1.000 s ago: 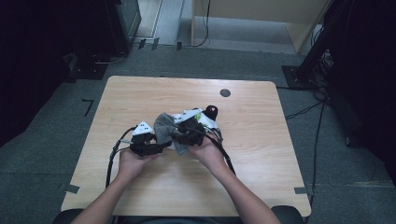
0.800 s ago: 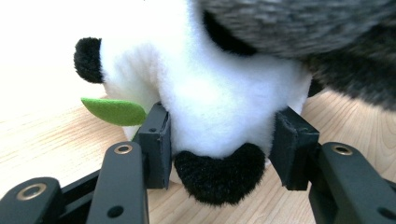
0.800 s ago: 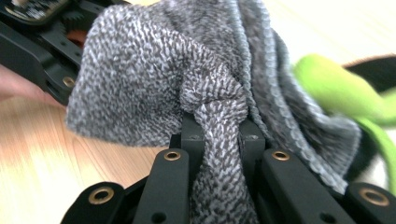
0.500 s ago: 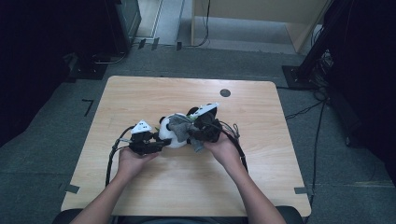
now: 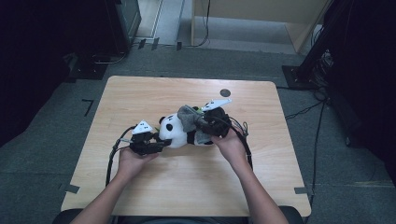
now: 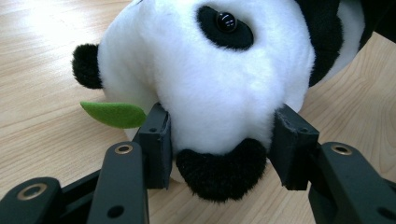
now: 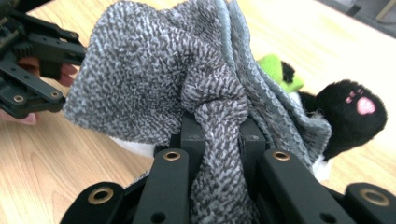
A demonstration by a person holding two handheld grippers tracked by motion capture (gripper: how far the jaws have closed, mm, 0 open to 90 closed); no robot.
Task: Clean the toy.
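My left hand-held gripper (image 6: 219,140) is clamped on the plush panda (image 5: 180,133) by its head, one pad pressing each side of the white muzzle, the black nose just below between them. My right hand-held gripper (image 7: 219,130) is pinched tight on a bunch of grey knitted cloth (image 7: 154,70), which drapes over the panda's back. The panda lies on its side near the middle of the counter (image 5: 140,93), its long axis running across from left to right: head toward my left hand (image 5: 130,161), hind paws toward my right hand (image 5: 229,142). The cloth lies on the body end, so my right hand is the nearer one to it. I judge the coming pull runs along that axis. A green felt leaf (image 6: 114,114) sits by the head. I can read no label or writing anywhere.
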